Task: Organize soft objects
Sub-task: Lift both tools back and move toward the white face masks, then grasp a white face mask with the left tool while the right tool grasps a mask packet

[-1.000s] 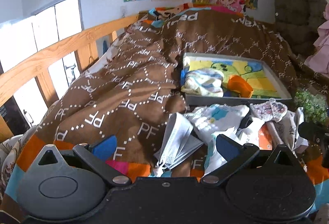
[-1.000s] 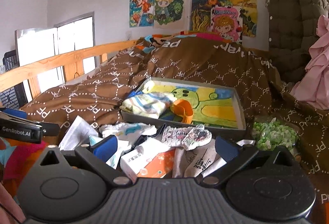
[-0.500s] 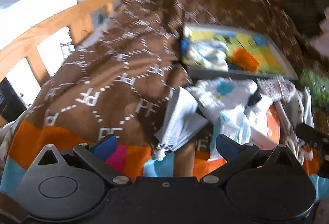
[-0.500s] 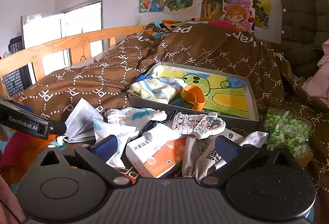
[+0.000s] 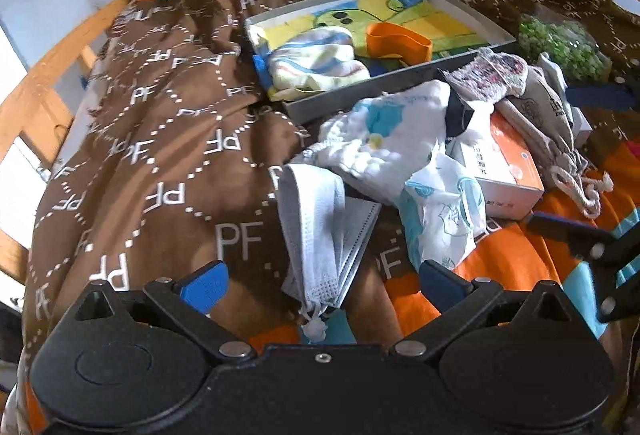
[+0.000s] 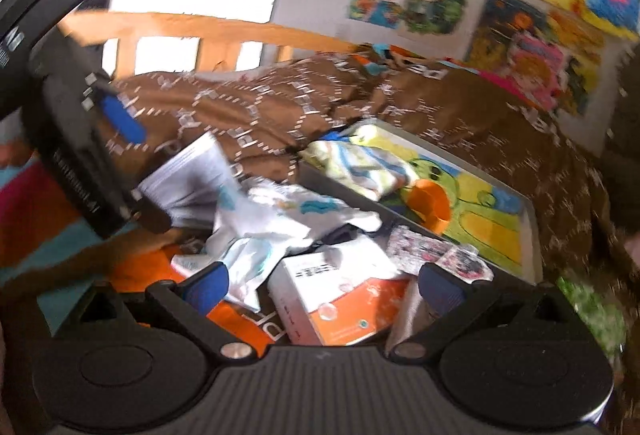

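The left gripper (image 5: 322,285) tilts steeply down toward the bed, its two blue-padded fingers (image 5: 204,285) spread wide with nothing between them. Directly beyond the gap lies a stack of grey face masks (image 5: 326,231) on the brown blanket (image 5: 160,155), ear loops trailing toward the gripper. Just past the masks a heap of soft things sits near the bed's foot edge: a white cloth with blue prints (image 5: 384,139), a crinkled white-and-blue wrapper (image 5: 444,207), an orange-and-white box (image 5: 502,167), a drawstring pouch (image 5: 548,123) and a speckled knit piece (image 5: 492,73). Behind the heap, a grey tray (image 5: 360,99) rests on the blanket, holding a striped folded cloth (image 5: 316,61) and an orange band (image 5: 398,43).

The right gripper (image 6: 322,285) points more level across the bed, fingers likewise wide apart and empty, hovering over the box (image 6: 340,299). In its blurred view the left gripper's body (image 6: 76,155) stands at the left, angled down just beside the masks (image 6: 192,175).
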A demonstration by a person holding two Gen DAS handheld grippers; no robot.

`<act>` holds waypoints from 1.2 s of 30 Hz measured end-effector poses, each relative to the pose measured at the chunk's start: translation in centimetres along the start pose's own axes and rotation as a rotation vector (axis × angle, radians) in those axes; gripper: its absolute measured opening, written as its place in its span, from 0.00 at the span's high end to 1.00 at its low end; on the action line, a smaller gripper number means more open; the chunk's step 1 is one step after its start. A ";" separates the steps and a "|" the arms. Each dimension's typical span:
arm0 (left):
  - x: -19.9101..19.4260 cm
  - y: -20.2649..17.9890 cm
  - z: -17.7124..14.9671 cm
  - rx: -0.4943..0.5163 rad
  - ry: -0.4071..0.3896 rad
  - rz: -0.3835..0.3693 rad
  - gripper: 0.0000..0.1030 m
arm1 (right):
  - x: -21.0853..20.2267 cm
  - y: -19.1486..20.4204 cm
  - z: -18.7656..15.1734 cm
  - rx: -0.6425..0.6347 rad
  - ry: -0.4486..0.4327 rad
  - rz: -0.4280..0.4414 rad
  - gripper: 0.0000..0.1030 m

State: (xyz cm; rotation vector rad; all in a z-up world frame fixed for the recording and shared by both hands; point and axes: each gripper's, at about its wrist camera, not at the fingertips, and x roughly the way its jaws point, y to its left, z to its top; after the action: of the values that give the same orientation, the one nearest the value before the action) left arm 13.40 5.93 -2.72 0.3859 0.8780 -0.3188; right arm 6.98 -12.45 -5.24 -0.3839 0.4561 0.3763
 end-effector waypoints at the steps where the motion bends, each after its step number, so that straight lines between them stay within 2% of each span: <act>1: 0.2 -0.1 0.0 0.020 -0.005 -0.004 0.02 | 0.3 0.3 0.0 -0.019 0.001 0.010 0.00; 7: 1.7 -0.3 -0.1 0.091 -0.001 -0.026 0.09 | 2.4 1.1 -0.2 -0.059 0.012 0.066 0.00; 12: 2.7 0.8 0.3 0.048 0.012 -0.053 0.18 | 3.9 1.7 -0.3 -0.089 0.036 0.119 0.00; 16: 3.3 1.4 0.4 0.009 0.028 -0.082 0.28 | 4.4 2.6 -0.3 -0.141 0.013 0.118 0.02; 21: 3.8 1.5 0.5 -0.010 0.044 -0.111 0.44 | 5.3 3.2 -0.3 -0.162 0.010 0.125 0.07; 25: 4.0 1.8 0.6 -0.034 0.047 -0.119 0.55 | 5.8 3.5 -0.4 -0.168 0.015 0.131 0.16; 33: 3.8 2.5 0.7 -0.114 0.047 -0.157 0.67 | 5.8 3.5 -0.1 -0.160 0.001 0.139 0.22; 36: 3.9 2.7 0.7 -0.133 0.051 -0.164 0.69 | 5.9 3.5 0.1 -0.164 -0.006 0.139 0.31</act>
State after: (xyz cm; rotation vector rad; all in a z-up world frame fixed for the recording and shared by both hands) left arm 17.37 7.53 -4.88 0.1998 0.9774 -0.4007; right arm 10.43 -7.82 -9.04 -0.5112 0.4489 0.5518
